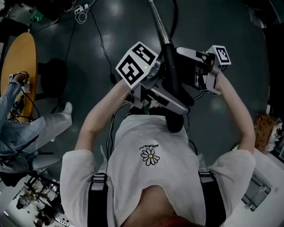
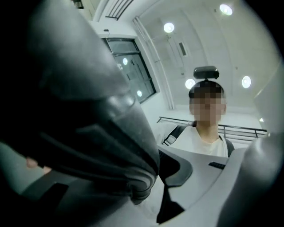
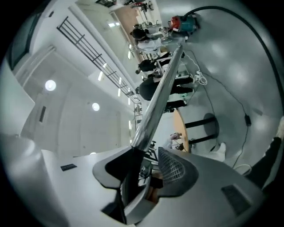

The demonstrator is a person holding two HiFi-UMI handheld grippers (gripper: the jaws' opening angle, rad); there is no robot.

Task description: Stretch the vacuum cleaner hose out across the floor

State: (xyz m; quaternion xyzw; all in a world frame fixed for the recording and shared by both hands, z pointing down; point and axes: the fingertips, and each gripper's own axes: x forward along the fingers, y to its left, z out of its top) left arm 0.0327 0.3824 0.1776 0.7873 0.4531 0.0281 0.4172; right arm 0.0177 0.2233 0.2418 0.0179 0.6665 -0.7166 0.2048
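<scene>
I hold the vacuum cleaner's wand at chest height. Its metal tube (image 1: 156, 21) slopes away over the dark floor and ends in a black handle (image 1: 174, 82). My right gripper (image 1: 179, 57) is shut on the wand where the metal tube (image 3: 155, 102) meets its black collar (image 3: 128, 175), seen between the jaws in the right gripper view. My left gripper (image 1: 179, 105) lies under the handle, jaws shut and pointing back at my chest. In the left gripper view the dark handle (image 2: 102, 133) fills the left side and hides one jaw of the left gripper (image 2: 162, 177). A black hose (image 1: 175, 12) curves beside the tube.
A seated person (image 1: 17, 128) is at the left by a round wooden table (image 1: 20, 55). Cables (image 1: 100, 40) trail over the floor. A white desk (image 1: 262, 186) stands at the lower right. Far off, a red and blue machine (image 3: 183, 23) sits on the floor near several people.
</scene>
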